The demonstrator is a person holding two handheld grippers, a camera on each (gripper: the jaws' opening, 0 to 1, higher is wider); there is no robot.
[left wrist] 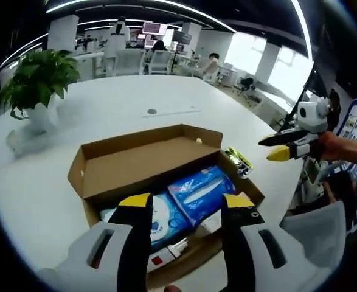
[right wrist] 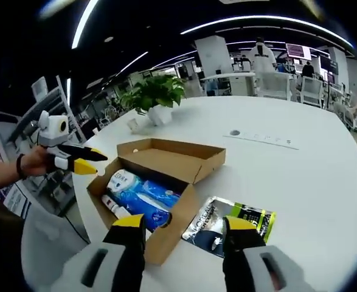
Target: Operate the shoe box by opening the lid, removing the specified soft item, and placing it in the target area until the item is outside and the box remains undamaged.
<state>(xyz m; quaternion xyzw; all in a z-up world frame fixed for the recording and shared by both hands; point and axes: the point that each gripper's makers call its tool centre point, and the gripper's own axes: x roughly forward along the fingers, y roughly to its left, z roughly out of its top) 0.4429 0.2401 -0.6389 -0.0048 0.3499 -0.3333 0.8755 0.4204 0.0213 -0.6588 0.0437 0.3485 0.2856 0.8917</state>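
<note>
Shoe box [left wrist: 143,163] sits on the white table [left wrist: 135,103] with its lid [right wrist: 177,154] already flipped open and lying back. Inside are soft blue packs [left wrist: 201,190] and a small white tube [left wrist: 166,252] near one end. A shiny dark packet [right wrist: 230,220] lies on the table just beside the box. A potted plant [left wrist: 35,82] stands well apart, near the table edge.

The left gripper [left wrist: 187,204] hovers over the box, jaws open, holding nothing. The right gripper [right wrist: 181,230] is near the box's corner and the packet, jaws open too and empty.

I think a soft pack must come out next. The packs look packed tight, so a hard pull could drag the box along or tear its thin wall. A jaw poking down could also dent the cardboard.
</note>
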